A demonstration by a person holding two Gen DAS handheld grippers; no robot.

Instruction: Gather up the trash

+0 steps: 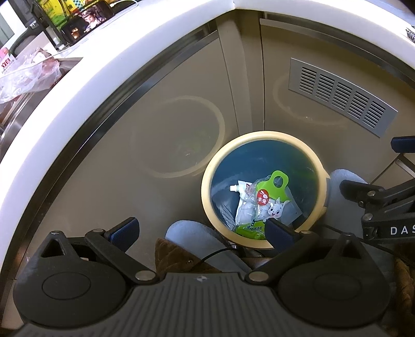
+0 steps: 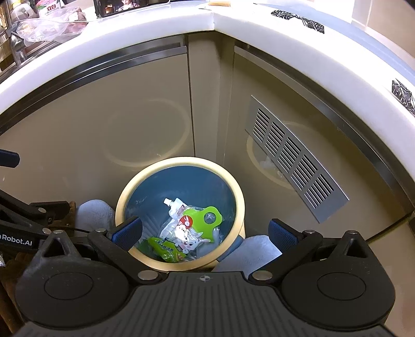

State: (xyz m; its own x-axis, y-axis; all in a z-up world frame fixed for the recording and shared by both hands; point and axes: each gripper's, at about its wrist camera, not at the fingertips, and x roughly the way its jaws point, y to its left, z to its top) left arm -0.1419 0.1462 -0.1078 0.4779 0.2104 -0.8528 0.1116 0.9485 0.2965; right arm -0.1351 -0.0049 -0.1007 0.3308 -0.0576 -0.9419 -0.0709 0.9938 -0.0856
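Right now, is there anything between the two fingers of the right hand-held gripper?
Yes. In the right wrist view, the right hand-held gripper is open over the trash bin, with the green bunny wrapper and white spout pouch lying inside.

Home kitchen: white countertop (image 2: 155, 33), sink (image 1: 23, 109) (steel), cabinets (image 2: 103, 116).

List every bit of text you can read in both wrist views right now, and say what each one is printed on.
"DAS", cut off by the frame edge: on the right gripper body.
"Robot.AI", start cut off: on the left gripper body.
"丰兔": red round sticker on the green-topped packet in the trash bin.
Green wrapper in the bin: characters too blurred to read.
Red-and-white package on the counter: too blurred to read.
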